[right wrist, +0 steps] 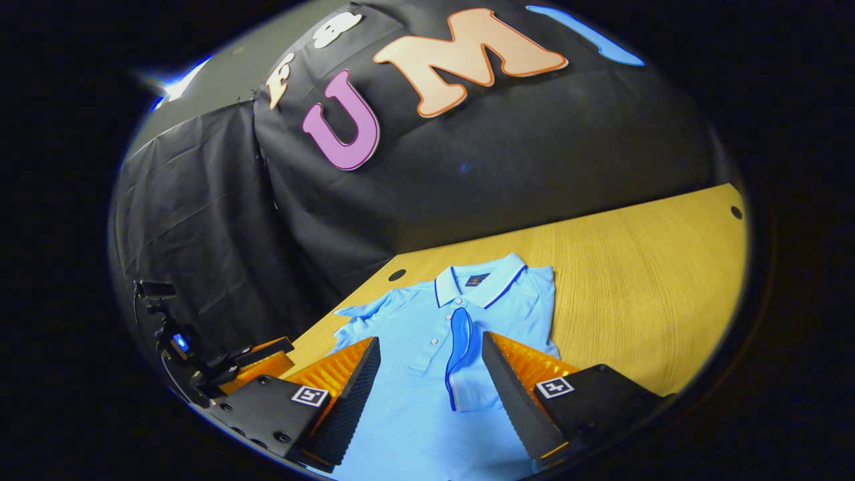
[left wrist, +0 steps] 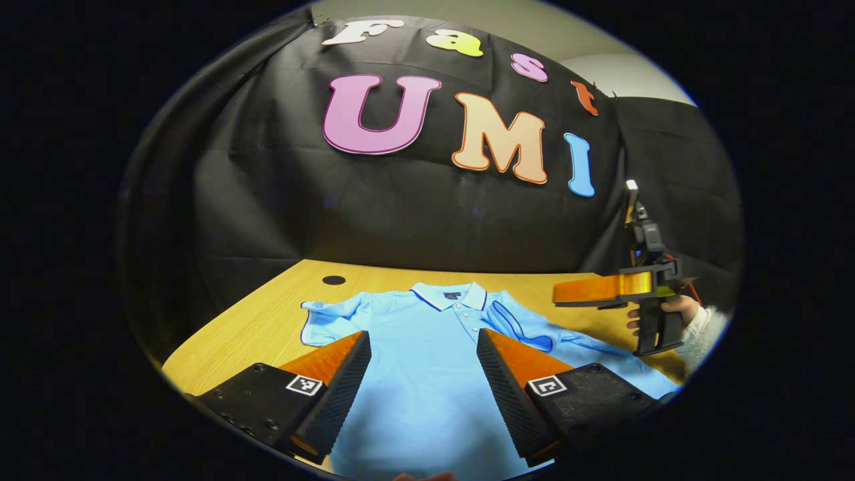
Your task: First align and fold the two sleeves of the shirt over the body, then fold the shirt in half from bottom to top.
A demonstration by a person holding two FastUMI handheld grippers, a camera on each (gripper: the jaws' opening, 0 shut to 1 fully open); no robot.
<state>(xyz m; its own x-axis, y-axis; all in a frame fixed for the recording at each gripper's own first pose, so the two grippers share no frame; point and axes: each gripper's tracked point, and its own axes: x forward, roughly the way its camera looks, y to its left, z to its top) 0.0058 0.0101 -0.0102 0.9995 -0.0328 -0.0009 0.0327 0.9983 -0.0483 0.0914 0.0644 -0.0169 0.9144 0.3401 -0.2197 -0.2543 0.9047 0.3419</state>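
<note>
Shirt (left wrist: 427, 374): one light blue polo with dark piping, lying flat, front up, on the wooden counter (left wrist: 260, 321), collar toward the black cloth wall. Its lower hem is cut off at the bottom edge of both views, so how far the body reaches toward the person cannot be made out.

Two sleeves can be counted. The left sleeve (left wrist: 320, 321) lies spread out sideways on the wood. The right sleeve (right wrist: 461, 354) is folded in over the chest, its dark-edged cuff running down beside the button placket; in the left gripper view the same fold looks more like a loose flap with rumpled cloth trailing off to the side.

Two grippers are present. The left gripper (left wrist: 424, 381) hangs above the shirt body with its fingers spread wide and nothing between them. The right gripper (right wrist: 431, 384) hangs likewise over the chest, fingers spread and empty, the folded cuff lying on the cloth between them.

The left gripper view also shows the right gripper from the side, off the shirt's edge, with a hand (left wrist: 674, 310) in a pale fuzzy cuff gripping its handle. The right gripper view catches part of the other tool at its lower left, mostly hidden in shadow, and one more dark round hole (right wrist: 736, 212) at the counter's far corner.
</note>
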